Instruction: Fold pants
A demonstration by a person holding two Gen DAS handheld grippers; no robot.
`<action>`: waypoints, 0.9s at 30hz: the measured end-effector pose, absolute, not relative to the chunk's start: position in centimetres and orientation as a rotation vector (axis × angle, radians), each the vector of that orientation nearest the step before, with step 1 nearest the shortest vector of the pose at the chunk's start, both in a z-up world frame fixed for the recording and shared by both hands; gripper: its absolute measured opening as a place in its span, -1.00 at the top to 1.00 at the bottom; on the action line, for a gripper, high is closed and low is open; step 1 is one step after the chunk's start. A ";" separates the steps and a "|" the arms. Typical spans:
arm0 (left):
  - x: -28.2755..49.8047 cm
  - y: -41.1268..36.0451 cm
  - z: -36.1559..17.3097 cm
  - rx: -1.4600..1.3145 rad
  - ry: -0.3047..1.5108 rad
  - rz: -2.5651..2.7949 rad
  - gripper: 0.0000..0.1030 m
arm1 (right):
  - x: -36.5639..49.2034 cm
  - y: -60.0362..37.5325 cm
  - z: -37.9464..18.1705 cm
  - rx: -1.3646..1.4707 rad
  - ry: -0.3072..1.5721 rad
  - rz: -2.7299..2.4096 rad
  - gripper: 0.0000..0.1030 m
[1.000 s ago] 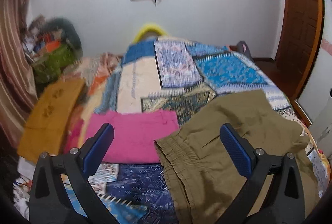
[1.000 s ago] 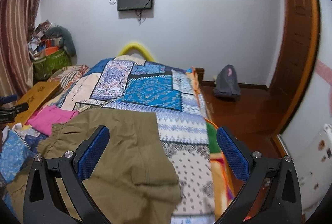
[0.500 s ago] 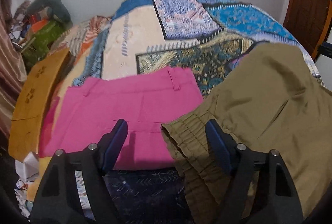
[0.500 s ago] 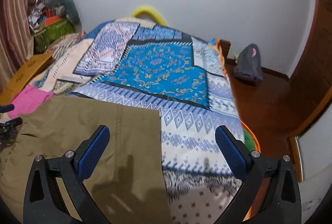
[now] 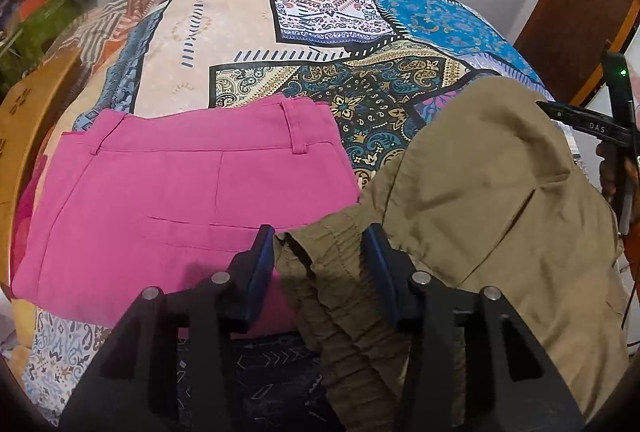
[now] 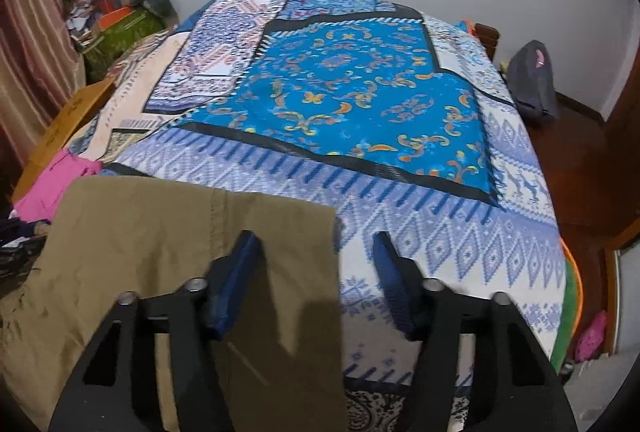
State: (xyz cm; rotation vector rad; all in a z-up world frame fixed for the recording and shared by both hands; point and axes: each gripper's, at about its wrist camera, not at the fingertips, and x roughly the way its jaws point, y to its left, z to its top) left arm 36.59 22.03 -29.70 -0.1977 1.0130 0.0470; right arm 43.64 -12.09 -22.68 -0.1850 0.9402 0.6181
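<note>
Olive-green pants (image 5: 492, 200) lie spread on the patterned bedspread (image 5: 256, 44). My left gripper (image 5: 320, 252) is low over their elastic waistband corner (image 5: 320, 252), with the jaws partly closed on either side of the bunched fabric. In the right wrist view the pants (image 6: 168, 232) show their hem edge. My right gripper (image 6: 316, 256) is open and straddles that hem corner just above the bedspread (image 6: 440, 240).
Folded pink pants (image 5: 172, 192) lie left of the olive pair, touching the waistband. A wooden board (image 5: 24, 112) sits at the bed's left edge. The bed's right edge drops to a wooden floor with a grey bag (image 6: 532, 84). Clutter (image 6: 116, 16) is piled at the far left.
Both grippers have moved down and forward onto the olive pants. The left jaws have narrowed around the waistband corner. The right jaws have narrowed a little over the hem corner.
</note>
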 end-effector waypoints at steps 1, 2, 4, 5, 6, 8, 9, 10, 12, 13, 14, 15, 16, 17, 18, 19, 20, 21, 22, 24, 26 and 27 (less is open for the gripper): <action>36.5 21.8 -29.6 -0.190 1.011 0.059 0.23 | 43.6 -11.7 -22.6 -0.194 0.939 0.623 0.40; 36.5 21.7 -29.5 -0.179 1.011 0.069 0.24 | 43.5 -11.3 -22.5 -0.217 0.932 0.604 0.50; 36.3 21.2 -29.1 -0.133 0.999 0.093 0.35 | 43.3 -11.0 -22.4 -0.247 0.914 0.571 0.68; 36.2 21.0 -28.9 -0.110 0.991 0.101 0.37 | 43.4 -11.0 -22.3 -0.247 0.910 0.567 0.77; 36.1 20.5 -28.6 -0.071 0.979 0.114 0.45 | 43.4 -11.0 -22.2 -0.239 0.907 0.567 0.81; 35.9 19.8 -27.9 0.001 0.957 0.142 0.56 | 43.2 -11.1 -21.8 -0.243 0.876 0.548 0.84; 35.8 19.6 -27.4 0.020 0.943 0.152 0.63 | 43.1 -11.1 -21.5 -0.249 0.856 0.540 0.85; 35.8 19.5 -26.9 0.033 0.933 0.163 0.67 | 43.1 -11.2 -21.3 -0.249 0.841 0.528 0.85; 36.0 19.6 -26.0 0.055 0.917 0.184 0.76 | 43.2 -11.3 -20.8 -0.233 0.826 0.513 0.88; 36.2 19.5 -25.6 0.073 0.909 0.198 0.76 | 43.5 -11.5 -20.5 -0.225 0.817 0.497 0.88; 36.5 19.6 -25.3 0.087 0.904 0.208 0.76 | 43.4 -11.5 -20.3 -0.216 0.812 0.486 0.88; 36.7 19.6 -25.1 0.096 0.900 0.214 0.76 | 43.7 -11.7 -20.0 -0.199 0.809 0.480 0.89; 37.0 19.6 -24.7 0.099 0.897 0.218 0.77 | 43.5 -11.7 -19.7 -0.185 0.806 0.478 0.89; 37.2 19.6 -24.4 0.099 0.894 0.217 0.77 | 43.5 -11.8 -19.3 -0.175 0.798 0.479 0.89; 37.2 19.6 -24.0 0.096 0.886 0.216 0.77 | 43.3 -11.8 -18.9 -0.172 0.786 0.479 0.89; 37.2 19.5 -23.5 0.089 0.877 0.212 0.78 | 43.0 -11.9 -18.4 -0.173 0.774 0.481 0.89; 37.0 19.5 -22.8 0.076 0.862 0.201 0.79 | 42.7 -12.0 -17.8 -0.172 0.761 0.484 0.89; 36.7 19.4 -22.2 0.067 0.851 0.195 0.80 | 42.3 -12.2 -17.2 -0.170 0.749 0.489 0.89; 36.5 19.4 -21.6 0.059 0.840 0.187 0.82 | 41.9 -12.4 -16.6 -0.167 0.738 0.494 0.89; 35.9 18.9 -20.2 0.057 0.820 0.156 0.86 | 40.9 -13.0 -15.3 -0.157 0.715 0.503 0.89; 34.9 18.2 -18.6 0.070 0.795 0.152 0.86 | 39.8 -13.6 -13.9 -0.141 0.693 0.509 0.89; 34.5 18.0 -18.1 0.070 0.787 0.146 0.87 | 39.1 -14.0 -13.1 -0.133 0.680 0.510 0.89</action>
